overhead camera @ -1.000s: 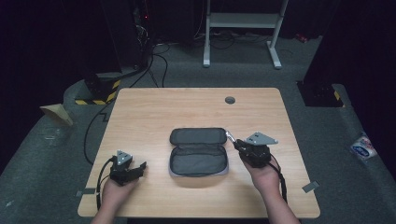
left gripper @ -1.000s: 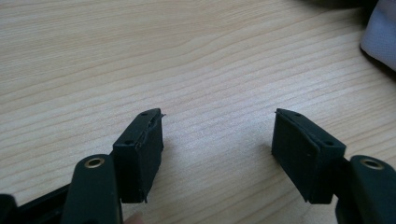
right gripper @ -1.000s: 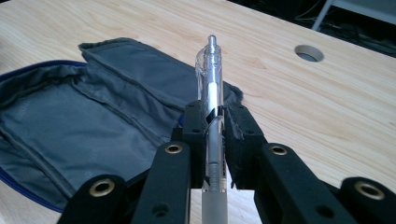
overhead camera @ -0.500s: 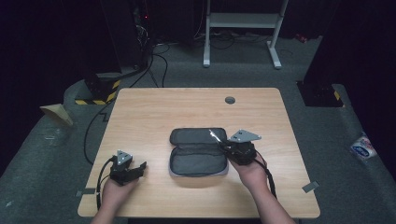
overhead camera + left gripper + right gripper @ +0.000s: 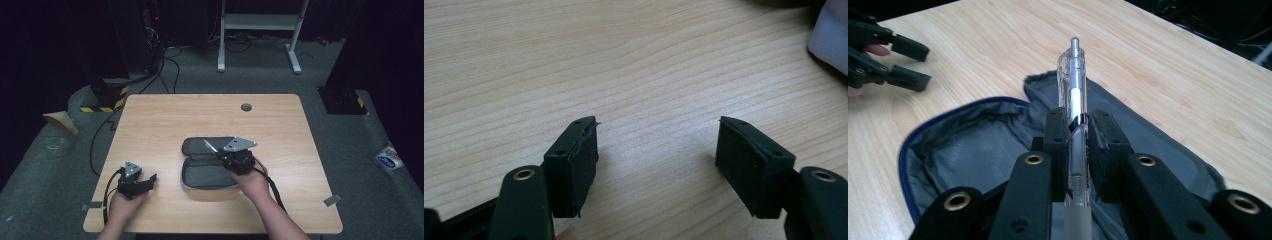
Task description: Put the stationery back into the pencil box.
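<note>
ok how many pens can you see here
1. The clear pen is clamped in the right gripper above the open grey pencil case. More could be hidden in the case's folds, though its lining looks bare.

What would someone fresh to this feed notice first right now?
Most striking is the clear pen clamped between the jaws of the right gripper, poised over the open grey pencil case lying at the middle of the wooden table. Next comes the left gripper, jaws apart with nothing between them, resting low over bare wood near the table's front left corner.
</note>
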The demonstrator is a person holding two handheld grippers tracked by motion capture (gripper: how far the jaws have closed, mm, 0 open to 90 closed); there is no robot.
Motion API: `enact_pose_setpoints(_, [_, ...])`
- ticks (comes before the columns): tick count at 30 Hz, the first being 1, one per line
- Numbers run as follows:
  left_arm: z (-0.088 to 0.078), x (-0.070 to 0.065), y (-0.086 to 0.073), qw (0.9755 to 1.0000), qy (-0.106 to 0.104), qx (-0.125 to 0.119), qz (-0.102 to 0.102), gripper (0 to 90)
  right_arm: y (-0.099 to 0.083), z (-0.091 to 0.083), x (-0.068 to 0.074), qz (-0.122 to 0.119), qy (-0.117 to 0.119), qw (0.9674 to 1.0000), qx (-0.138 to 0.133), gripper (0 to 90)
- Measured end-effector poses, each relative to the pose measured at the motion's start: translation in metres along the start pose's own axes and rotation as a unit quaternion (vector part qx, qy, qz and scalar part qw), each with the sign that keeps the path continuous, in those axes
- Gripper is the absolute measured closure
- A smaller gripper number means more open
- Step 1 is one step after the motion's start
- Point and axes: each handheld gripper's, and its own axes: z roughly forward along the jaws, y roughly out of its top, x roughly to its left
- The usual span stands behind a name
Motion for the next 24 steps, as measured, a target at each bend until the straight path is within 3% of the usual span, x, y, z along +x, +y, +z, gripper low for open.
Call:
enact_pose_setpoints(14, [0.000, 0.000, 0.000, 1.0000, 0.000, 0.000, 0.001, 33.3, 0.015, 0.022, 0.031, -0.037, 0.031, 0.9988, 0.005, 78.9])
enact_pose_setpoints(24, [0.000, 0.000, 0.000, 1.0000, -0.001, 0.000, 0.001, 33.3, 0.015, 0.023, 0.033, -0.046, 0.035, 0.9982, 0.014, 78.9])
